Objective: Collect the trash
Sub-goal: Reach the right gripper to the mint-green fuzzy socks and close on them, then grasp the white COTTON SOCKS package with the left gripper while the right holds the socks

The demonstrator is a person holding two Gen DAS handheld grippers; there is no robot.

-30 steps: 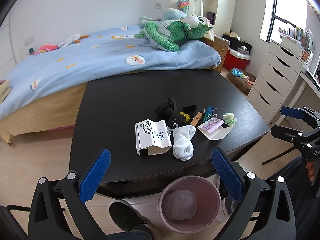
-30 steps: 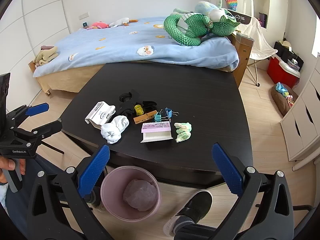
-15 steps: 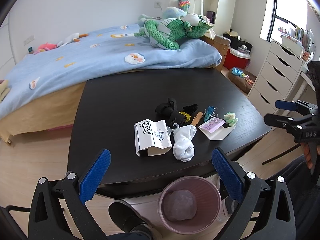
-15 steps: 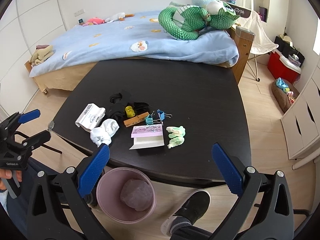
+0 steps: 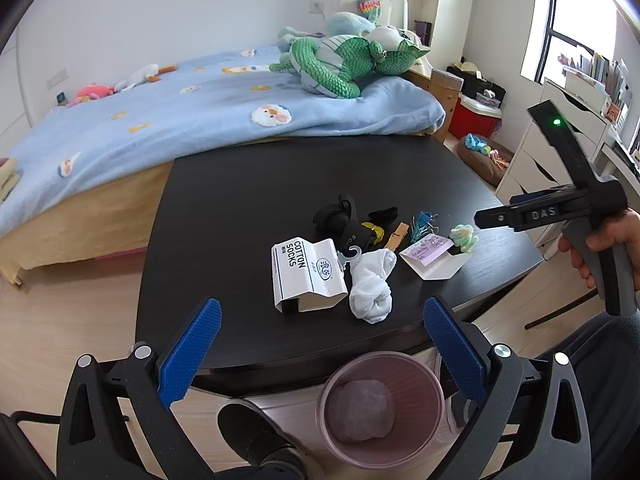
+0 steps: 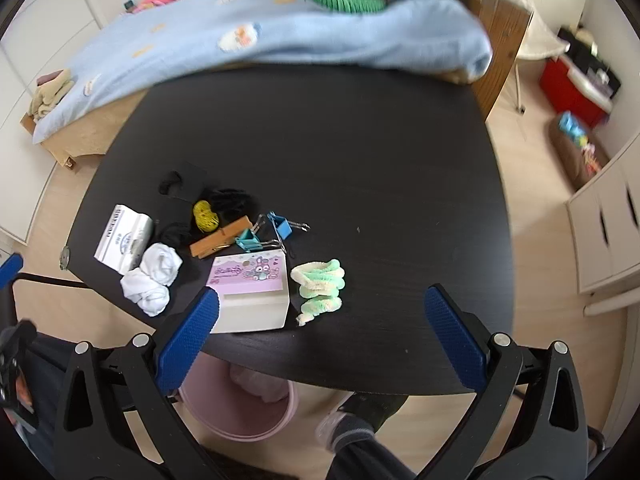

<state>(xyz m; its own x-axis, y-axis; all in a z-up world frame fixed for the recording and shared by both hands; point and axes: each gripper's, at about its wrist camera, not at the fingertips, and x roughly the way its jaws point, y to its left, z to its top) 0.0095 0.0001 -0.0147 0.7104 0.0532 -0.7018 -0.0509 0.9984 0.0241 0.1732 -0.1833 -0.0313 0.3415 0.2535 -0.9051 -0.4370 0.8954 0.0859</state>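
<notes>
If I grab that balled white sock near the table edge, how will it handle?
The balled white sock looks like soft knotted fabric, so it probably squashes and droops in the pinch. Likely light; unlikely to roll far. It touches the white cotton-socks package, which may shift.

the white card sleeve (image 5: 308,276) on the black table (image 5: 248,184) reads "cotton socks" in black capitals, beside a round blue logo whose characters cannot be read. the right gripper (image 5: 516,216), seen from the left wrist view, bears "das" in raised letters on its black bar. print on the purple card (image 6: 250,274) is illegible.
</notes>
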